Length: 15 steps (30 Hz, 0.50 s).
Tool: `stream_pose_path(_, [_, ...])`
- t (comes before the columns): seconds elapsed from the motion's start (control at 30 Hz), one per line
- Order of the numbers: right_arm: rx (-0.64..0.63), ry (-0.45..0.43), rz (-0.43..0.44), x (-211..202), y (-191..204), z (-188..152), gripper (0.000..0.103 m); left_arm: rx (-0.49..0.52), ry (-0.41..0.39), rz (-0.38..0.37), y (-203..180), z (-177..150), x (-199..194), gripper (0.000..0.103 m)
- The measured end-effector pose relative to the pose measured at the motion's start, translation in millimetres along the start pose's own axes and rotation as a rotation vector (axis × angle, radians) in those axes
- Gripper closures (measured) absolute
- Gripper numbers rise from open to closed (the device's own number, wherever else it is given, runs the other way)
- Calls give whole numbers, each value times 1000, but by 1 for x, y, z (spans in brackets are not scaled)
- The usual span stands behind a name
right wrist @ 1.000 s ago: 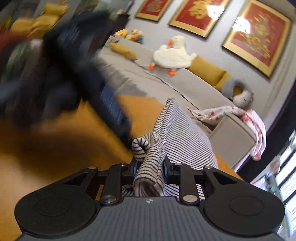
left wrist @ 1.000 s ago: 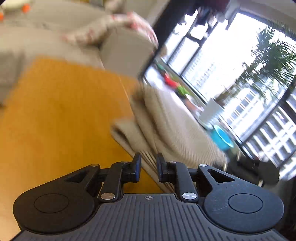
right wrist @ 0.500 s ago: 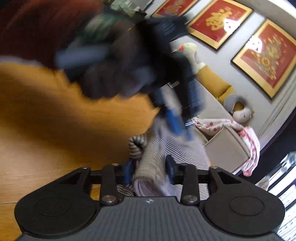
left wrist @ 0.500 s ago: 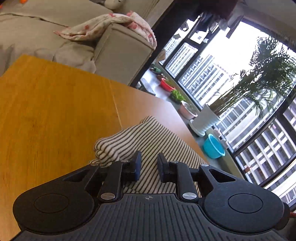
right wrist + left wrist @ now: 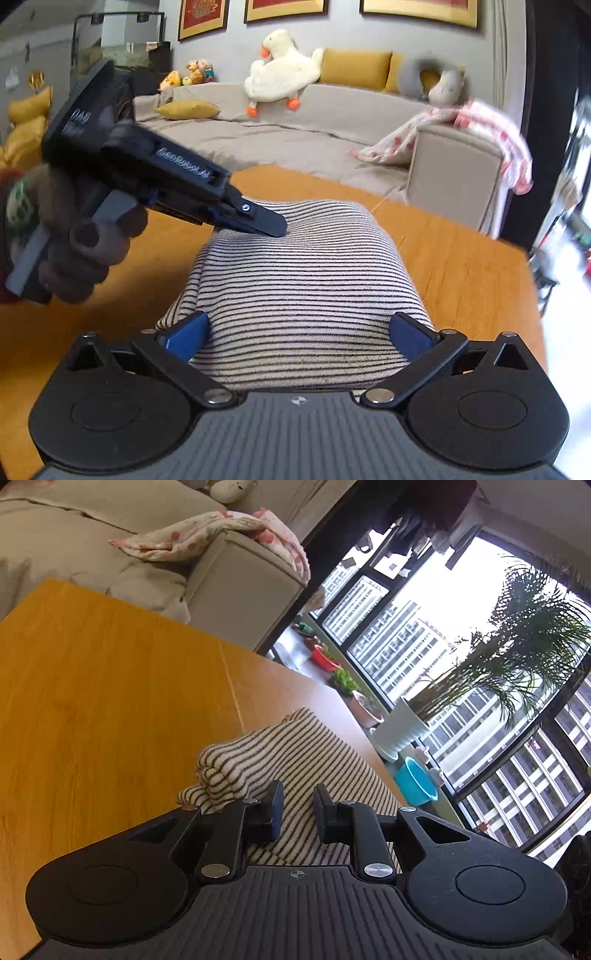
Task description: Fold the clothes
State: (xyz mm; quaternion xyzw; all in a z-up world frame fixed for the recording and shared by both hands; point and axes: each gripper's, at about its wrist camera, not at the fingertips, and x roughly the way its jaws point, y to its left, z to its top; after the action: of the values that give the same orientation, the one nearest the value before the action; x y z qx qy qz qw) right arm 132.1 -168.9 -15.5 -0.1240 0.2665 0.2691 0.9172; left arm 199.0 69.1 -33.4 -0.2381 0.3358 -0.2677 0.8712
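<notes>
**Striped garment folded on the wooden table, both grippers unloaded**

Striped garment [image 5: 303, 291] lies folded as a thick soft bundle on the orange-brown wooden table [image 5: 461, 258], directly in front of the right gripper [image 5: 299, 332]. It is a knit cloth, cream with thin dark stripes. In the right wrist view its long axis runs away from the gripper toward the sofa, and the stripes go across it, from left to right. The far end is rounded and bulging.

To the left in this view, the left gripper [image 5: 275, 225] comes in from the side, held in a hand [image 5: 85, 251]. Its black tip rests on the far left part of the bundle. In its own view the left gripper [image 5: 297, 805] has its fingers a little apart, with only a narrow gap, and nothing is pinched between them; the striped garment [image 5: 295, 753] lies under and ahead of it, with rolled layered edges at the left finger.

The right gripper is spread wide. Its blue pads [image 5: 410, 336] stand at both sides of the near end of the bundle, and I cannot tell if they touch the cloth.

Beyond the table stands a grey sofa [image 5: 314, 122] with a plush white duck [image 5: 280, 70] and a pink spotted blanket [image 5: 480, 129] over its arm.
</notes>
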Motion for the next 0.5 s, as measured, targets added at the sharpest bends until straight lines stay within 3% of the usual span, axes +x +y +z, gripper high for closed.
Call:
stream_pose_path(0.2, [165, 6, -13, -4, -5, -5, 0, -3, -10, -8, 1, -3, 0, 82])
stream_pose_path(0.43, [223, -4, 56, -21, -19, -1, 0, 18, -20, -20, -1, -2, -9, 82])
stream_pose_path(0.5, [279, -68, 79, -32, -33, 5, 0, 51, -35, -22, -7, -1, -17, 69])
